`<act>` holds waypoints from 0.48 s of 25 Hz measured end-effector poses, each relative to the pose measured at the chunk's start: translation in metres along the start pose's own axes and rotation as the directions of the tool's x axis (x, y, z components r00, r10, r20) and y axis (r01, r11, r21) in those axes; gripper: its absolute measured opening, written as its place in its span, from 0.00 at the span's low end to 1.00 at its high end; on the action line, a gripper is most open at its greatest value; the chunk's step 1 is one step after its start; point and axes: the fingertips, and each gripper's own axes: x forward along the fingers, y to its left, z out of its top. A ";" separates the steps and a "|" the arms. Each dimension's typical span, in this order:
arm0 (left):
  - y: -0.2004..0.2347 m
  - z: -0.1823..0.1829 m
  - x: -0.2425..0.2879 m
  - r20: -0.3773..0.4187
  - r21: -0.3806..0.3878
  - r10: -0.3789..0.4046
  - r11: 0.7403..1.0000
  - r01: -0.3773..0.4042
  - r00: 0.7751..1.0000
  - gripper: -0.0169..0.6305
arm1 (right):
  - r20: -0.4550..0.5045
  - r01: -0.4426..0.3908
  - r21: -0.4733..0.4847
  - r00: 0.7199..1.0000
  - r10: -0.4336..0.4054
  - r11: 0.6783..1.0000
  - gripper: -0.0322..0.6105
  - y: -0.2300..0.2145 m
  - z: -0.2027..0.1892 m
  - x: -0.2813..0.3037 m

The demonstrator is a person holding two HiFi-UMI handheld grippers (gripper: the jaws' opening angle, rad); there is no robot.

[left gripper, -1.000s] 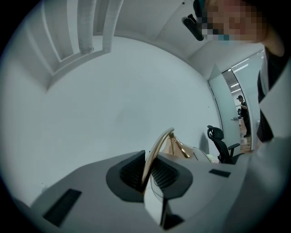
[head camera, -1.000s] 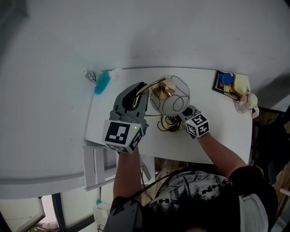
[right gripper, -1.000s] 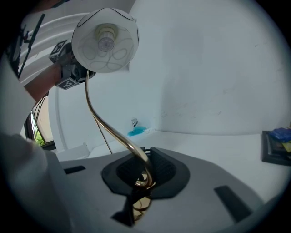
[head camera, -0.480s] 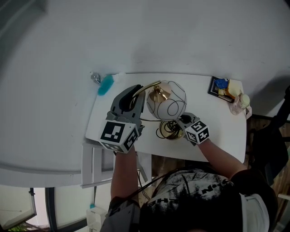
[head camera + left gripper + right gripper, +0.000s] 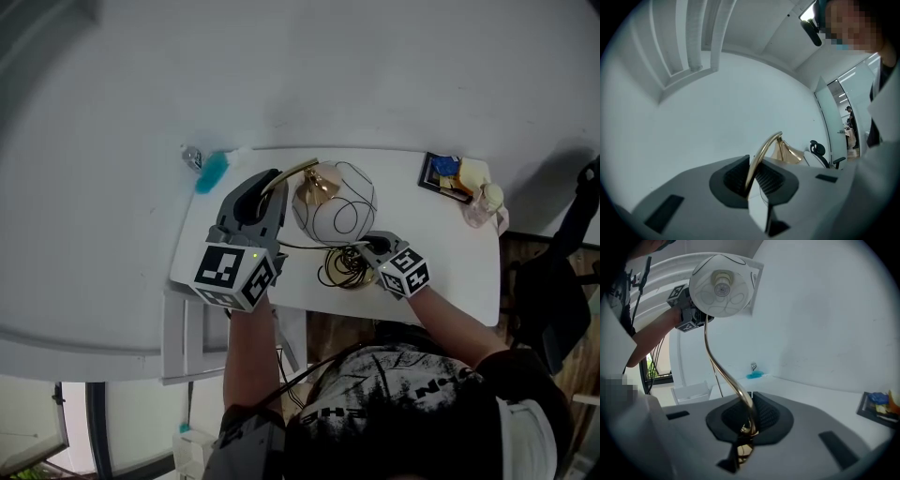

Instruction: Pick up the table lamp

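Observation:
The table lamp has a curved brass stem [image 5: 298, 172], a brass cone and a round pale shade [image 5: 335, 212]. My left gripper [image 5: 273, 190] is shut on the upper bend of the stem [image 5: 761, 157], which runs out between its pads. My right gripper [image 5: 367, 249] grips the lower stem [image 5: 736, 392] near the foot, its jaws closing tight on it. From the right gripper view the shade [image 5: 723, 284] hangs overhead, with the left gripper [image 5: 687, 310] beside it. The lamp's black cord [image 5: 341, 268] lies coiled on the white table [image 5: 441, 272].
A blue brush [image 5: 211, 171] and a small clear bottle [image 5: 192, 157] lie at the table's far left corner. At the far right corner stand a dark frame [image 5: 439, 174] and a pale bottle [image 5: 480, 202]. A white slatted stand [image 5: 183, 328] is at the table's near left.
Both grippers have moved left and a little up together, carrying the lamp with them. The shade has shifted left over the table.

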 end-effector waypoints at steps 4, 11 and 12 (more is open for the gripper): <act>-0.001 0.003 0.001 -0.007 0.009 0.004 1.000 -0.004 1.000 0.09 | -0.008 -0.010 -0.021 1.000 0.010 1.000 0.08 0.005 0.000 -0.001; -0.005 0.001 -0.004 -0.002 0.008 -0.001 1.000 0.001 1.000 0.09 | -0.010 -0.003 -0.033 1.000 0.003 0.999 0.08 0.007 -0.003 -0.003; -0.005 0.000 -0.005 -0.001 0.006 -0.001 1.000 0.001 1.000 0.09 | -0.010 -0.001 -0.035 1.000 0.001 0.999 0.08 0.007 -0.004 -0.003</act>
